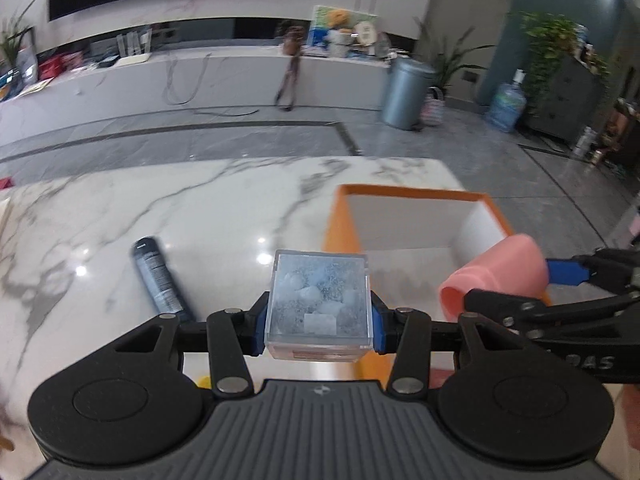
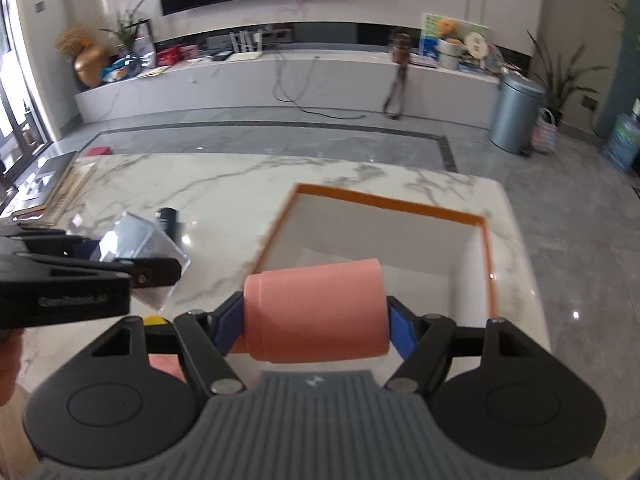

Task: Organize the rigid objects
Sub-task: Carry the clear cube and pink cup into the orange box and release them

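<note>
My left gripper [image 1: 318,330] is shut on a clear plastic box [image 1: 319,304] with pale lumps inside, held above the marble table [image 1: 120,220]. My right gripper [image 2: 316,326] is shut on a pink cup [image 2: 316,312], held on its side by its two ends. That cup [image 1: 496,274] and the right gripper also show at the right of the left wrist view, over the near edge of an orange box [image 1: 420,196] with a white inside. In the right wrist view the orange box [image 2: 384,200] lies just beyond the cup. The clear box [image 2: 136,240] and left gripper appear at its left.
A dark spray can [image 1: 160,280] lies on the table left of the clear box. A small yellow thing [image 2: 155,320] peeks out under the grippers. Books [image 2: 60,188] are stacked at the table's far left. Beyond the table are grey floor, a low shelf and a metal bin [image 1: 406,92].
</note>
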A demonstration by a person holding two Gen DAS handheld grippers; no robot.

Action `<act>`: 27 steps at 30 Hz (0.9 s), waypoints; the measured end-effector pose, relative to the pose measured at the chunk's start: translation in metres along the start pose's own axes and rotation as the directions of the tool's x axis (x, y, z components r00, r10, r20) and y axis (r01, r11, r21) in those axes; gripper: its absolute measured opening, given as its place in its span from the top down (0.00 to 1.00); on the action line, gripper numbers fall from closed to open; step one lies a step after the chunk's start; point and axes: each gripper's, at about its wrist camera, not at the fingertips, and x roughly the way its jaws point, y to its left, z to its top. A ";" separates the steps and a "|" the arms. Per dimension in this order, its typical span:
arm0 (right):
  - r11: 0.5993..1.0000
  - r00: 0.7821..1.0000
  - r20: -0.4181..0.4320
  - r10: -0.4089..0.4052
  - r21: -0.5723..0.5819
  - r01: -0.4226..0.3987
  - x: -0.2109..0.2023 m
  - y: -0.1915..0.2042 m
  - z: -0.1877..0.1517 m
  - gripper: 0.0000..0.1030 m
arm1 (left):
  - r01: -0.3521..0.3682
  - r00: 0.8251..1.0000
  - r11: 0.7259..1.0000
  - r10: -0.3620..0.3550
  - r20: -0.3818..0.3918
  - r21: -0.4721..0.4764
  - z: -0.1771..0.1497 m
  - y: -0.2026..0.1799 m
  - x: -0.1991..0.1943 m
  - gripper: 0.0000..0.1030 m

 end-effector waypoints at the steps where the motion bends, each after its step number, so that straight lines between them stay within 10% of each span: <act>1: 1.000 1.000 -0.006 -0.007 0.007 0.007 0.000 -0.007 -0.003 0.29 | 0.012 1.000 1.000 -0.012 0.002 0.008 0.002 -0.007 0.001 0.49; 27: 0.993 0.985 -0.174 -0.018 -0.120 -0.003 0.079 -0.048 -0.048 0.29 | 0.085 0.973 0.963 -0.024 -0.231 0.256 -0.005 -0.126 0.113 0.49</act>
